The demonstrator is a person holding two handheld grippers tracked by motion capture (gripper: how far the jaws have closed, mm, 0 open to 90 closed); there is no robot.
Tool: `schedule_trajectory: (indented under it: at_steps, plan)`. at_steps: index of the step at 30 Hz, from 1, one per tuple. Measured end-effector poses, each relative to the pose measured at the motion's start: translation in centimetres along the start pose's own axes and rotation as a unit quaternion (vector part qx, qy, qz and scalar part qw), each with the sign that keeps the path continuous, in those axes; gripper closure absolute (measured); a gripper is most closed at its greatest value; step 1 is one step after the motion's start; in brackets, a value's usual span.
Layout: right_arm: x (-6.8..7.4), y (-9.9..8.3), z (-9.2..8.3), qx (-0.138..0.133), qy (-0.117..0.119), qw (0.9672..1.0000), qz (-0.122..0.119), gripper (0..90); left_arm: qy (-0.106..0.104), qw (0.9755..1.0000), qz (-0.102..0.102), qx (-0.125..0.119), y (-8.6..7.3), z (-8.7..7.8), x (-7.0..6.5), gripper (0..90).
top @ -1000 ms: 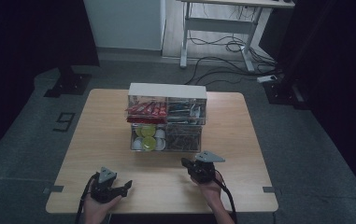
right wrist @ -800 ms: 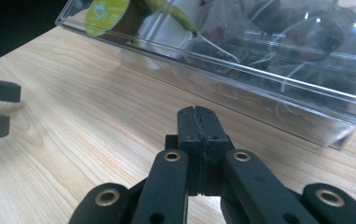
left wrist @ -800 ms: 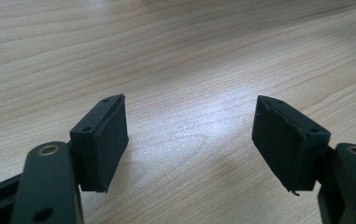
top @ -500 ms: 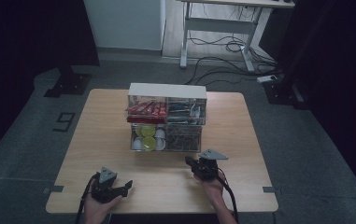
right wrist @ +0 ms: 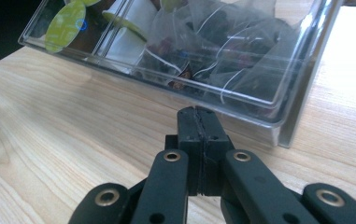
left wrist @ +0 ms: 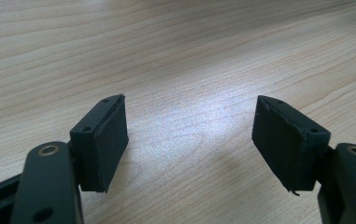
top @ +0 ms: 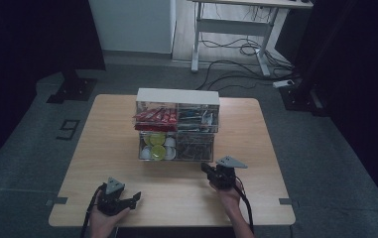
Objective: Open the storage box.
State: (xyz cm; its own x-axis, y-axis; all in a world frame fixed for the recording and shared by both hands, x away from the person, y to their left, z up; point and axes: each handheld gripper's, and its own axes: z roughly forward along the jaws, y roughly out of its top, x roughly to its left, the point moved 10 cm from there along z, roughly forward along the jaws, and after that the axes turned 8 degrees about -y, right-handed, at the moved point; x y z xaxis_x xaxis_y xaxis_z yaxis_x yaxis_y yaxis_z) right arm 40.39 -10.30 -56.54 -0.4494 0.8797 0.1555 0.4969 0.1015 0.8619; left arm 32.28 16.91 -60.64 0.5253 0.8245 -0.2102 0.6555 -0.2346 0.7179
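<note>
While the left gripper point(top: 136, 197) rests wide open and empty near the table's point(top: 256, 148) front edge, the right gripper point(right wrist: 198, 122) — jaws clenched on nothing — sits just before the clear organizer's point(top: 177, 124) lower right drawer point(right wrist: 241, 100) of tea bags, the nearer hand, the drawer front running crosswise straight ahead of its tips.

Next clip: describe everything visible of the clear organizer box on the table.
The clear organizer box stands upright mid-table on the wooden table. It looks like transparent plastic with a white top and two tiers of two compartments. Upper left holds red packets, upper right darker sachets; lower left holds green-lidded capsules, lower right mesh tea bags. The right hand-held gripper, jaws shut, points at its lower right front; contact cannot be told.
</note>
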Motion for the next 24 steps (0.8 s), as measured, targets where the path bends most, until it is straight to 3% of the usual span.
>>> schedule_trajectory:
  at_steps: [19,24]
  plan:
    - [0.27,0.35,-0.27,-0.006,-0.002,1.0,-0.007,89.1,0.002,1.0,-0.001,-0.006,0.23,-0.27,-0.01,27.2]
    - [0.17,0.88,-0.59,-0.02,-0.005,0.9997,-0.009,89.1,0.001,1.0,-0.002,-0.006,0.22,-0.24,-0.04,27.2]
